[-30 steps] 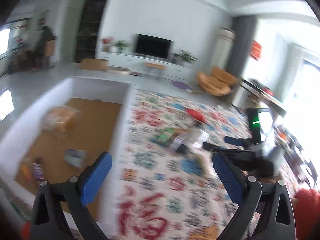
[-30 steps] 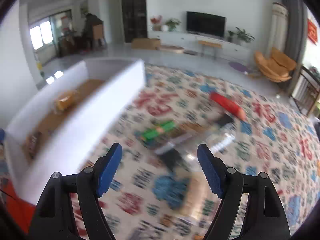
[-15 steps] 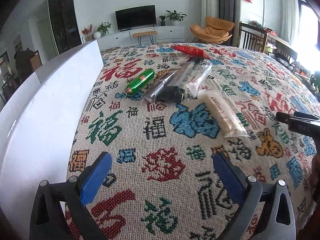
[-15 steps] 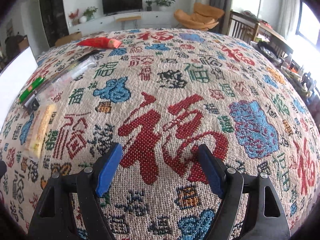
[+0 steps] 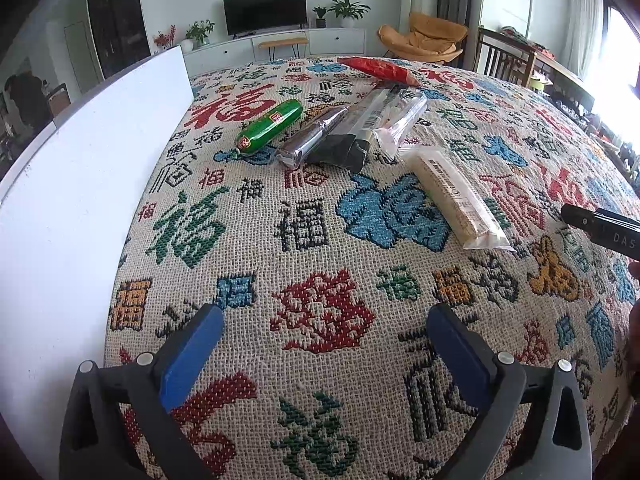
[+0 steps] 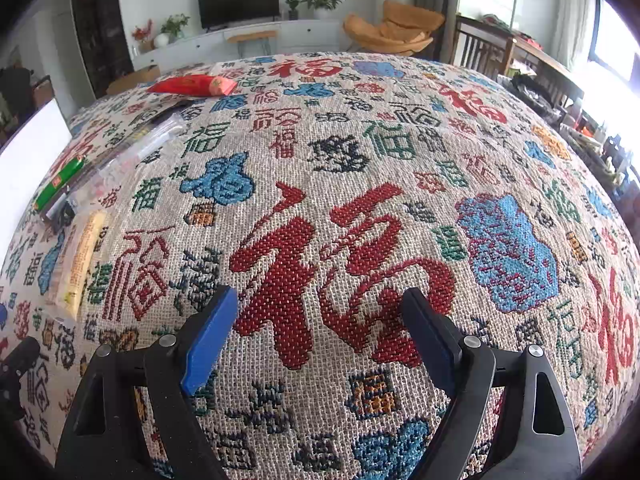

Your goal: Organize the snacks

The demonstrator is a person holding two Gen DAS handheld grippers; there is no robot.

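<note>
Left wrist view: left gripper (image 5: 320, 344) stood wide, empty; snacks (image 5: 340, 132) lay ahead on cloth (image 5: 320, 240), beside box (image 5: 80, 160). Right gripper (image 6: 320, 328), empty, was opening. Best approach: straddle one packet across its width.

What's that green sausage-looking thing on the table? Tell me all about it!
The green snack stick is a plump tube, like a sausage, in shiny green wrapping with small red-and-white labels and a crimped end. It lies flat, slanted, on the woven patterned tablecloth, leftmost in the row of snacks, beside a dark foil-wrapped bar; whether they touch is unclear. The white box wall stands to its left. Nothing grips it. In the right wrist view it shows at the far left.
</note>
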